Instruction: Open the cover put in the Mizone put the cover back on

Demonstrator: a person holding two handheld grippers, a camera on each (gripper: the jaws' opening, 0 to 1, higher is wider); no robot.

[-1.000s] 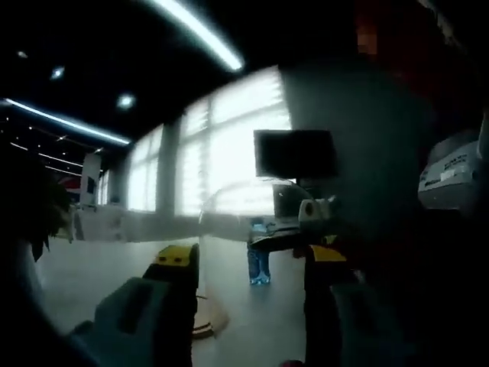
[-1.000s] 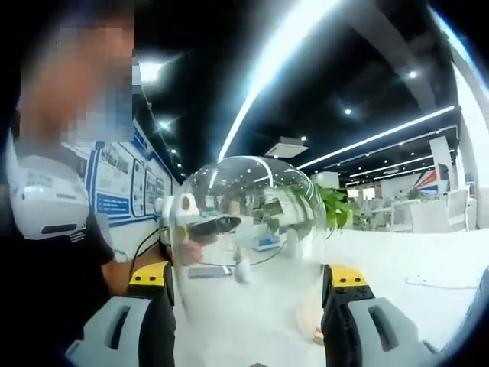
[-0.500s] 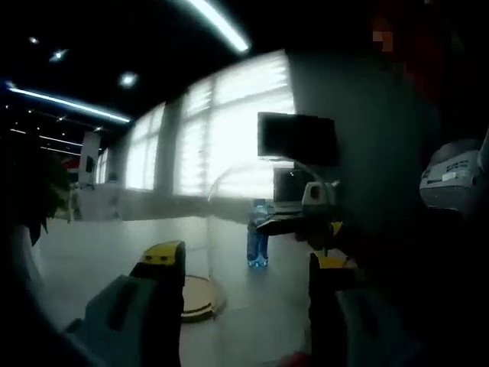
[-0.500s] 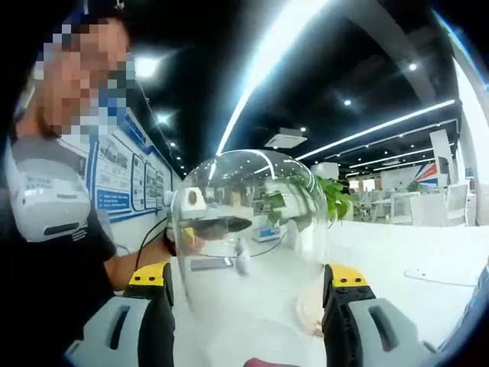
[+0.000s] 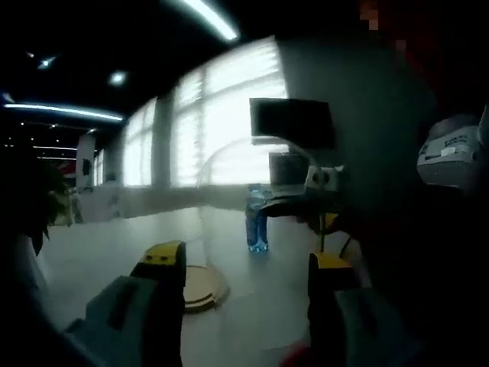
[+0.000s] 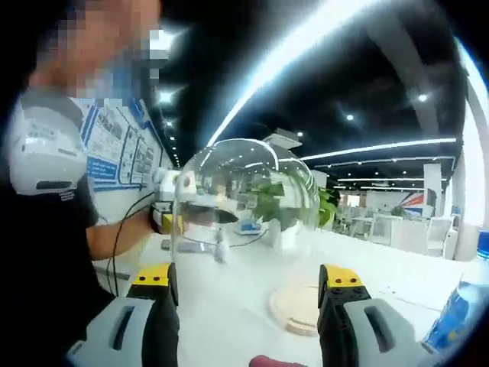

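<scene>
A clear glass dome cover (image 6: 244, 191) hangs in the air between the jaws of my right gripper (image 6: 248, 279), which is shut on its sides. The round wooden base (image 6: 299, 307) lies bare on the white table, off to the cover's right. A blue Mizone bottle (image 6: 458, 313) shows at the right edge. In the left gripper view the faint cover (image 5: 229, 183) floats beside the base (image 5: 205, 288), and the bottle (image 5: 257, 225) stands upright behind it. My left gripper (image 5: 244, 264) is open with nothing between its jaws. The right gripper (image 5: 294, 205) reaches in from the right.
The white table (image 5: 114, 245) stretches far to the left. A dark monitor (image 5: 290, 122) stands behind the bottle. The person (image 6: 46, 252) is close at the left of the right gripper view. A green plant (image 6: 330, 208) sits beyond the cover.
The cover has come off the wooden base and moved toward the person, leaving the base uncovered. The bottle has come into the right gripper view. Both cameras shifted.
</scene>
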